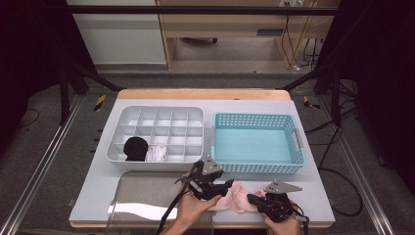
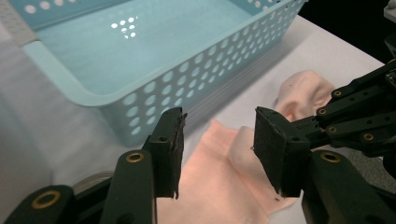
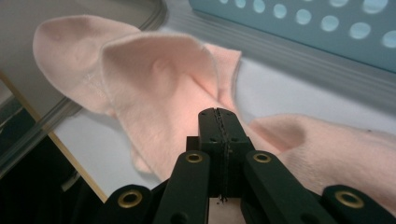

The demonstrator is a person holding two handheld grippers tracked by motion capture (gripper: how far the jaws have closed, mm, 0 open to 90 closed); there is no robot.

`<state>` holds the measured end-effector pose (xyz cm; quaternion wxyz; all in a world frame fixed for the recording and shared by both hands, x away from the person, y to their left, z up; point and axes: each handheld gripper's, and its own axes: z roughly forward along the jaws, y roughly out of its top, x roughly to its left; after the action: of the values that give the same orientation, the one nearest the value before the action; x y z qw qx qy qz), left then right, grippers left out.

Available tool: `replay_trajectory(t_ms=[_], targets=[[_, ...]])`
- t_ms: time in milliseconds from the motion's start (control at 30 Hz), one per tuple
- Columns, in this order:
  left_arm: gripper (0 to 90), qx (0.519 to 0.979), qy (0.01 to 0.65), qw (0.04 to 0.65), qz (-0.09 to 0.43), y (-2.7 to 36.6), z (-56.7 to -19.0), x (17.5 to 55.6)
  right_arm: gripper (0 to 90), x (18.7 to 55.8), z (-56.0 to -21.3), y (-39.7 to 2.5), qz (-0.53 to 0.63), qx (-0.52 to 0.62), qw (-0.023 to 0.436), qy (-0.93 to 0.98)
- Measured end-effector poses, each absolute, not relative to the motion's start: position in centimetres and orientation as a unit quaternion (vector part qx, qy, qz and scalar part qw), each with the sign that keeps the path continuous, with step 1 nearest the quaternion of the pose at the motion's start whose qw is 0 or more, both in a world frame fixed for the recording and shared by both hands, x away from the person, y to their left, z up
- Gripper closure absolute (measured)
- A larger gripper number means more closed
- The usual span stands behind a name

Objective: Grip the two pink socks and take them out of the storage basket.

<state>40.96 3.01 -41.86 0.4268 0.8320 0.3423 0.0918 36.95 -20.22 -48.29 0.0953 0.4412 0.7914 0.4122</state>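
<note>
Right gripper (image 3: 219,116) is pinched tight on the pink sock (image 3: 154,88) — fabric bunches up just past its jaws. Left gripper (image 2: 217,140) hangs spread wide over the sock's other end, beside the blue basket (image 2: 154,93).

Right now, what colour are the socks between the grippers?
Pale pink socks, clearest in the right gripper view.

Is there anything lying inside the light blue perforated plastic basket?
No, the light blue perforated plastic basket shows a bare floor, with nothing in it.
</note>
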Motion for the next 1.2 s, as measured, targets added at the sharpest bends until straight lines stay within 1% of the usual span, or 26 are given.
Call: replay_trajectory(t_ms=[167,267,367,433,500,600,633,700,733,767,833,867,900,1000,1033,1133,1200], targets=[[51.3,0.846,0.333,0.408,0.088,1.7,-42.8,40.5,90.0,36.8,-48.0,-20.3,0.415,0.441,0.104,0.789],[52.3,0.855,0.334,0.387,0.088,1.2,-43.5,40.6,88.6,36.8,-47.3,-21.1,0.43,0.45,0.13,0.772],[59.2,0.861,0.337,0.374,0.076,1.0,-44.2,40.8,85.7,36.8,-46.6,-22.3,0.436,0.467,0.162,0.752],[67.2,0.864,0.339,0.365,0.07,1.2,-44.5,40.9,81.3,36.9,-46.3,-23.0,0.431,0.482,0.184,0.74],[76.0,0.865,0.341,0.363,0.065,1.3,-44.8,40.9,73.9,37.2,-46.4,-23.6,0.421,0.49,0.2,0.736],[84.4,0.865,0.341,0.362,0.061,1.6,-45.0,40.8,63.7,37.7,-46.9,-24.0,0.418,0.49,0.197,0.739],[85.6,0.867,0.339,0.361,0.059,1.7,-45.1,40.7,61.8,37.9,-47.1,-23.9,0.415,0.49,0.192,0.742],[86.6,0.866,0.336,0.366,0.056,1.9,-45.2,40.4,60.9,38.0,-47.3,-23.9,0.416,0.489,0.183,0.745],[86.8,0.865,0.335,0.369,0.057,2.0,-45.2,40.2,62.0,38.1,-47.5,-23.9,0.413,0.485,0.172,0.751],[87.0,0.863,0.334,0.375,0.059,2.1,-45.2,40.1,65.1,38.1,-47.6,-23.8,0.41,0.484,0.159,0.757],[87.3,0.86,0.332,0.383,0.063,2.3,-45.0,39.9,75.0,38.2,-47.9,-23.6,0.401,0.478,0.139,0.769],[87.4,0.856,0.331,0.391,0.066,2.4,-44.8,39.8,83.0,38.2,-47.8,-23.5,0.397,0.478,0.134,0.772],[87.4,0.854,0.332,0.396,0.067,2.5,-44.6,39.8,87.8,38.2,-47.7,-23.5,0.393,0.472,0.125,0.779],[87.4,0.844,0.323,0.42,0.076,2.8,-43.7,39.8,89.6,38.3,-47.2,-23.5,0.393,0.472,0.116,0.781],[87.4,0.84,0.321,0.428,0.084,2.9,-43.4,39.8,89.6,38.3,-46.9,-23.5,0.397,0.47,0.122,0.779],[87.2,0.825,0.316,0.457,0.103,3.7,-42.2,39.6,89.4,38.0,-45.9,-23.5,0.427,0.461,0.167,0.76],[87.0,0.819,0.318,0.463,0.117,4.4,-41.8,39.4,89.1,37.9,-45.5,-23.4,0.437,0.454,0.185,0.754]])
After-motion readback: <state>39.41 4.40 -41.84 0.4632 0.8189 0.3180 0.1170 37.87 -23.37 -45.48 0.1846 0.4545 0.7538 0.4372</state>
